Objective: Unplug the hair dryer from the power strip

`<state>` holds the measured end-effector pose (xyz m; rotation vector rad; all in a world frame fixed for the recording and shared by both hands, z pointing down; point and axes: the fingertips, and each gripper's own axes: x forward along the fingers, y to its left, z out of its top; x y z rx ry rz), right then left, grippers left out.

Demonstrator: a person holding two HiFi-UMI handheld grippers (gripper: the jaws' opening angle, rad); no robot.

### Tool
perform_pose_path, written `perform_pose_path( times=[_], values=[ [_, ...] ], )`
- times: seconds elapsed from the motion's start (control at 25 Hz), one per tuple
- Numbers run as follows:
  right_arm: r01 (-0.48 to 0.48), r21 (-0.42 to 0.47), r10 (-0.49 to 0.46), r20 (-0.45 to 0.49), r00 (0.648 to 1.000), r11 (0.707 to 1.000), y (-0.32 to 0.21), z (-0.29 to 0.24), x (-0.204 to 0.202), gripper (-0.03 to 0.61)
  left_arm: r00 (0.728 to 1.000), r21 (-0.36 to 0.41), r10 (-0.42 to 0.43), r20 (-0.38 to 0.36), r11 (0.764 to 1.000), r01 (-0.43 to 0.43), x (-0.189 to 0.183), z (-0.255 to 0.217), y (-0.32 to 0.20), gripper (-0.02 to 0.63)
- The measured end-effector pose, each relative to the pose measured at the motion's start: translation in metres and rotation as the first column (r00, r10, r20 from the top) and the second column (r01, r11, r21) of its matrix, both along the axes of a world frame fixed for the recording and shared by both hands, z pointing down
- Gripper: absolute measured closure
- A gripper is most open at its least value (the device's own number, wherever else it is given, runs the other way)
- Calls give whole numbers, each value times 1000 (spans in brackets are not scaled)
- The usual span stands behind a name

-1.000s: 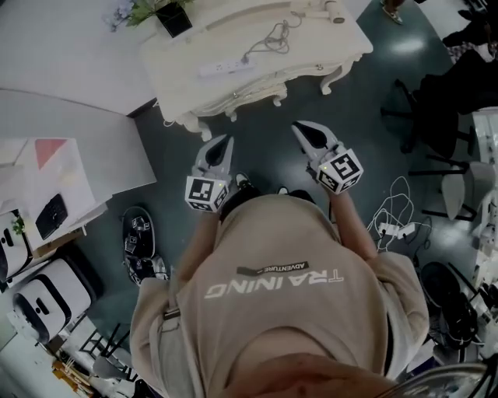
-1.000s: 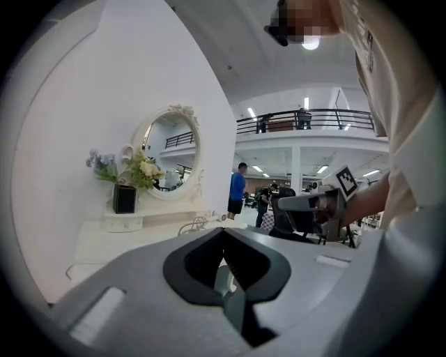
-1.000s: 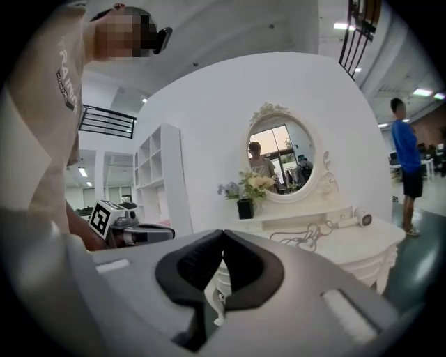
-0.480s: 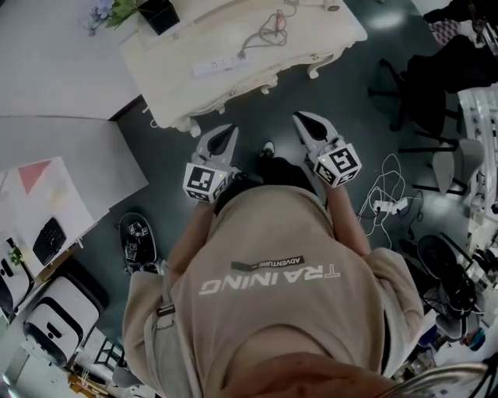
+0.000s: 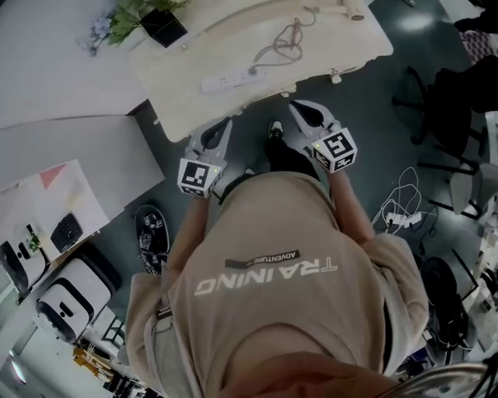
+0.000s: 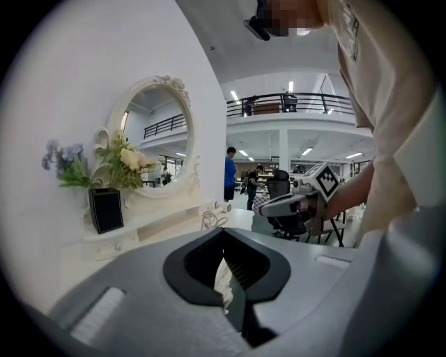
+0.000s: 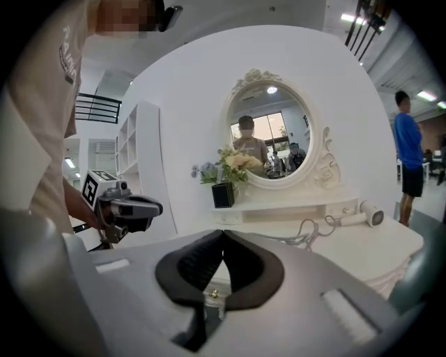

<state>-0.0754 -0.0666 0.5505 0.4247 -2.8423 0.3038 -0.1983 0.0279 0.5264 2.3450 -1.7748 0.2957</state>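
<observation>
Both grippers, left and right, hover pressed together and empty at the dressing table's near edge. The power strip lies upper centre, the hair dryer top right. Bracing the strip and pulling straight out looks wisest.

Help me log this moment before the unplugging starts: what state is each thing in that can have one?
Left hand-held gripper: shut, empty.
Right hand-held gripper: shut, empty.
Power strip: flat on the dressing table, a cord apparently plugged in at one end.
Hair dryer: lying on the dressing table, untouched.
Cord: loosely coiled between hair dryer and power strip.
</observation>
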Motion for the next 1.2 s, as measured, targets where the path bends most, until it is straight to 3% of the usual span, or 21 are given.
perform_pose_path(
  times=[0.2, 0.4, 0.68, 0.96, 1.2],
  values=[
    [92, 7, -92, -14, 996, 996, -59, 4, -12, 575, 999, -29, -33, 26, 999, 33, -6, -7, -56, 607],
    [185, -1, -185, -6, 983, 983, -89, 14, -26, 575, 991, -45, -119, -60, 992, 117, -6, -2, -96, 607],
    [234, -43, -234, 12, 972, 971, -100, 15, -35, 575, 994, -120, -93, -63, 989, 85, -1, 20, -130, 607],
    [236, -91, -239, -22, 971, 967, -93, 35, -43, 575, 1000, -159, 16, -10, 987, -18, -6, 44, -157, 607],
    [141, -145, -161, -136, 978, 979, -86, 55, -50, 575, 985, -204, 170, 23, 966, -162, -11, 68, -163, 607]
  ],
)
